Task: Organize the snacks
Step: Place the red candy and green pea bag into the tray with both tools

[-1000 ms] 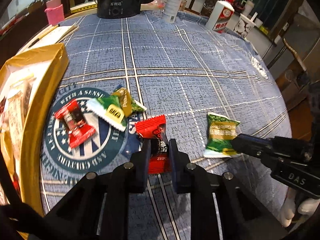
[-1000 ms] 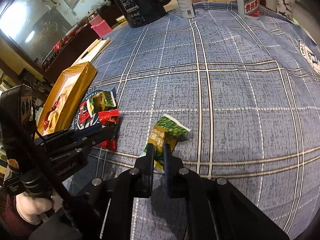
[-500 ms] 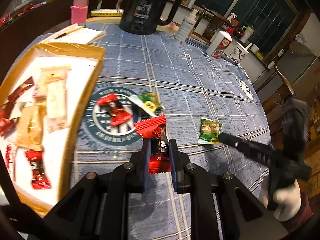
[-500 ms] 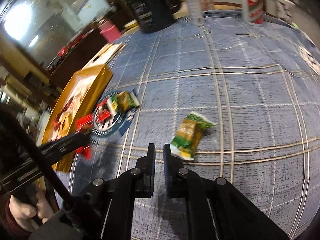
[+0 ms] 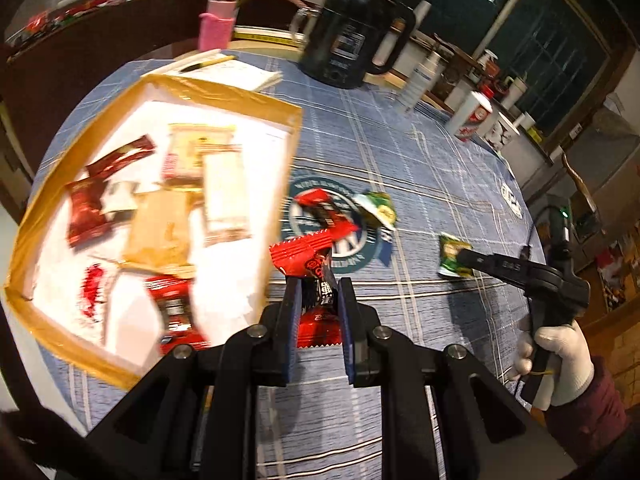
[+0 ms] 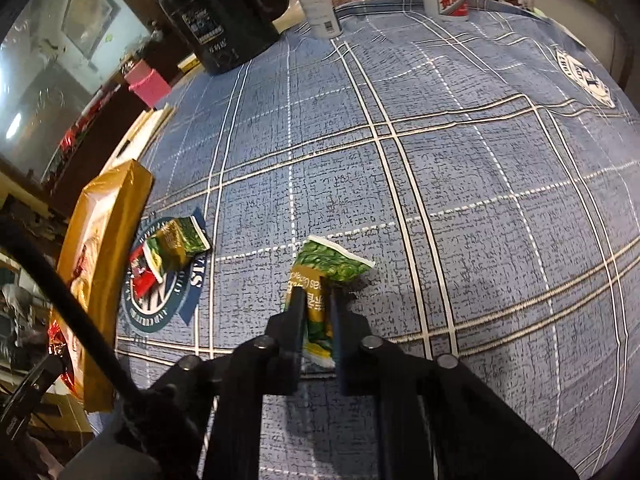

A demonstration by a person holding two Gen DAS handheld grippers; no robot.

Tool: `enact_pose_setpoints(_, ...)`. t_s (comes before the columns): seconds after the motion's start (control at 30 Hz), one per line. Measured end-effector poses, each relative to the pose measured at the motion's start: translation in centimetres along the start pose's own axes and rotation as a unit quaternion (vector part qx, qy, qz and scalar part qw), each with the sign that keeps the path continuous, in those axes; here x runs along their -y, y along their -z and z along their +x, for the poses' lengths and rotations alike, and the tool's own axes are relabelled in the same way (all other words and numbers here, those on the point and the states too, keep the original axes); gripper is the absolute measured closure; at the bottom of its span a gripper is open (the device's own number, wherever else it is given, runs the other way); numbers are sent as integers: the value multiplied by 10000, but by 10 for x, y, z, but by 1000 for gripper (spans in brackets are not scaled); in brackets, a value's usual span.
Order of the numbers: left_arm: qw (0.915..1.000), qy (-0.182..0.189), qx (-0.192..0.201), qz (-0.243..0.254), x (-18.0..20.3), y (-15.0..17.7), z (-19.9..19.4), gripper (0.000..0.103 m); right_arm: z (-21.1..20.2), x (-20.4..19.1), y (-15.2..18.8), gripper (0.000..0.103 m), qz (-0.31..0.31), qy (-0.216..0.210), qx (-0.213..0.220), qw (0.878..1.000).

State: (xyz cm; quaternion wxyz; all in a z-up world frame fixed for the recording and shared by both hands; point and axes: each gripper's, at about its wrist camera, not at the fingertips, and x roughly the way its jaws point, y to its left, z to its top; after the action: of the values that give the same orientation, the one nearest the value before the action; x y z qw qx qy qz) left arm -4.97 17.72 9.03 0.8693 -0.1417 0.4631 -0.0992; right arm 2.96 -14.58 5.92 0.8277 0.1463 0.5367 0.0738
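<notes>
On the right claw [image 5: 464, 258] (black), white letters read "DAS".

Motion-blurred packets in the gold tray [image 5: 224, 98]; green packet's [image 6: 320, 280] middle behind black fingers [image 6: 294, 320].

Probably home dining room, tablecloth [image 6: 460, 168], kettle [image 5: 352, 40]

Both wrist views close, angled down, sharing blue tablecloth [image 5: 420, 184], gold tray [image 6: 120, 208].
</notes>
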Motion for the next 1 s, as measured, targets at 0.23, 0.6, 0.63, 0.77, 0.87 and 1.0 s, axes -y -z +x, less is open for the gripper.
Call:
enact_pose_setpoints(0.23, 9996, -16, -7, -293, -45, -1, -11, 83, -19, -9, 15, 97, 117, -188, 109, 9997)
enact_pose_setpoints(0.6, 9995, -56, -85, -298, -89, -6, -19, 83, -31, -96, 27, 97, -208, -937, 120, 9953)
enact_pose_setpoints(0.63, 9995, -59, -89, -292, -92, -7, -20, 83, -30, -109, 28, 97, -304, -1008, 93, 9944)
enact_pose_setpoints(0.77, 9994, -99, -105, -325, -109, -11, -23, 83, -24, -157, 36, 97, -655, -1256, -43, 9899)
enact_pose_setpoints(0.87, 9991, -111, -153, -390, -124, -14, -22, 83, -15, -191, 43, 97, -925, -1393, -160, 9858)
enact_pose_setpoints(1.0, 9988, -92, -201, -434, -140, -16, -20, 83, -2, -222, 53, 97, -1141, -1446, -311, 9824)
